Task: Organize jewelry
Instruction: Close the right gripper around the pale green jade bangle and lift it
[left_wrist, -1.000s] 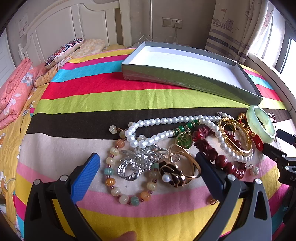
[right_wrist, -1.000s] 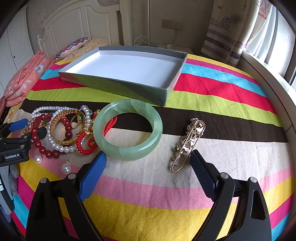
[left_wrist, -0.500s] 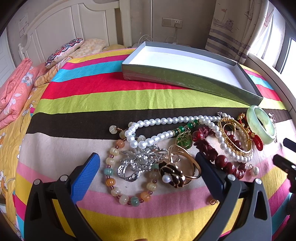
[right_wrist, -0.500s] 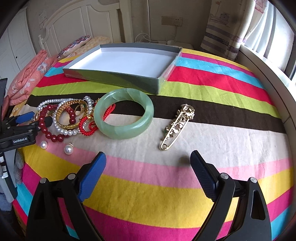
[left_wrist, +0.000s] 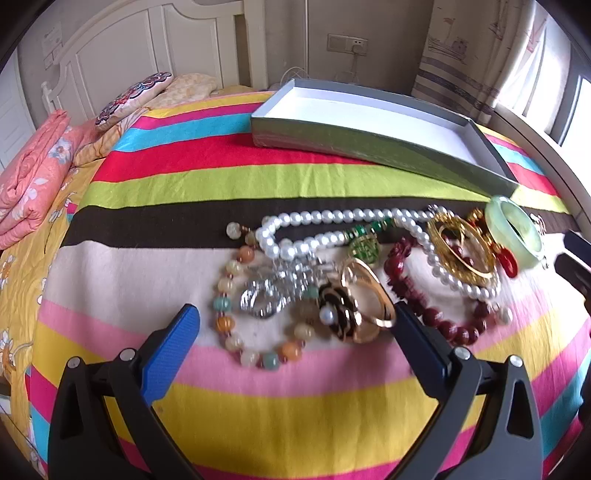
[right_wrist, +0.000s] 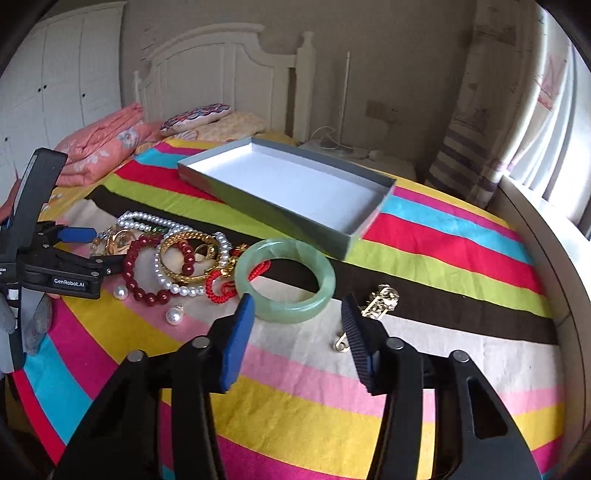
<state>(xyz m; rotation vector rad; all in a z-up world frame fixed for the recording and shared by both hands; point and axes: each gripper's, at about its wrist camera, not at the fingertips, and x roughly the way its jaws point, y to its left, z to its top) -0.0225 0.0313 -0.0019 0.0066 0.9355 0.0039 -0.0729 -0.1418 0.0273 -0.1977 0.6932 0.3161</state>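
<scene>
A pile of jewelry lies on the striped bedspread: a pearl necklace (left_wrist: 332, 218), a silver brooch (left_wrist: 273, 291), a multicolour bead bracelet (left_wrist: 236, 321), a gold ring with a black flower (left_wrist: 354, 306), red beads (left_wrist: 436, 314) and a gold bangle (left_wrist: 461, 243). A green jade bangle (right_wrist: 286, 280) and a gold pin (right_wrist: 376, 304) lie to the right. An empty grey box (right_wrist: 288, 188) stands behind. My left gripper (left_wrist: 295, 328) is open over the brooch and ring. My right gripper (right_wrist: 297, 317) is open, low over the jade bangle's near edge.
Folded pink bedding (right_wrist: 99, 147) and pillows (right_wrist: 199, 114) lie at the bed's head by the white headboard. A window ledge (right_wrist: 546, 236) and curtain run along the right. The left gripper's body (right_wrist: 70, 275) shows at the left of the right wrist view.
My right gripper has swung and moved in toward the jade bangle and narrowed its opening. My left gripper has shifted slightly over the pile.
</scene>
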